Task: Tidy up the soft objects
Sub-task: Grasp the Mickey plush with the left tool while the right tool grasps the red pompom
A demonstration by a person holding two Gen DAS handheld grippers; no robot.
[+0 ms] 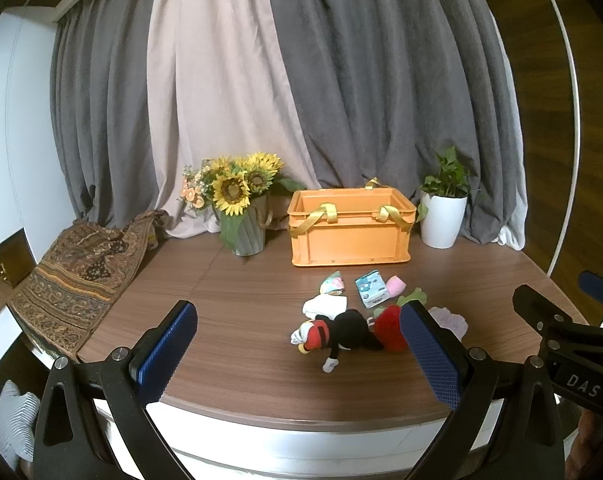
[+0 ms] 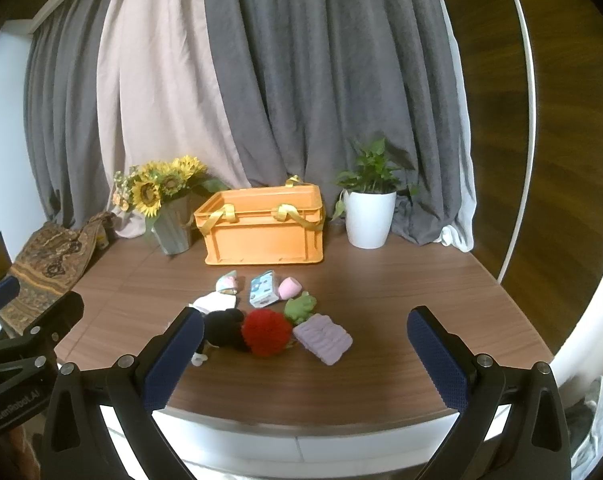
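Observation:
An orange crate (image 1: 349, 236) (image 2: 263, 234) with yellow straps stands at the back of the wooden table. In front of it lie several soft things: a black mouse plush (image 1: 333, 334) (image 2: 223, 328), a red strawberry plush (image 1: 389, 328) (image 2: 266, 332), a lilac folded cloth (image 2: 323, 338) (image 1: 449, 320), a green plush (image 2: 300, 307), a tissue pack (image 1: 371, 288) (image 2: 263, 289), a pink roll (image 1: 395, 286) (image 2: 289, 287), a white cloth (image 1: 325, 306) (image 2: 215, 302) and a pastel sock (image 1: 333, 283) (image 2: 228, 283). My left gripper (image 1: 297, 320) and right gripper (image 2: 305, 324) hang open over the near table edge, holding nothing.
A sunflower vase (image 1: 243, 210) (image 2: 169, 216) stands left of the crate, a white potted plant (image 1: 443, 212) (image 2: 369, 212) right of it. A patterned cloth (image 1: 77, 280) (image 2: 49, 264) drapes over the table's left side. Grey and pale curtains (image 1: 301, 80) hang behind.

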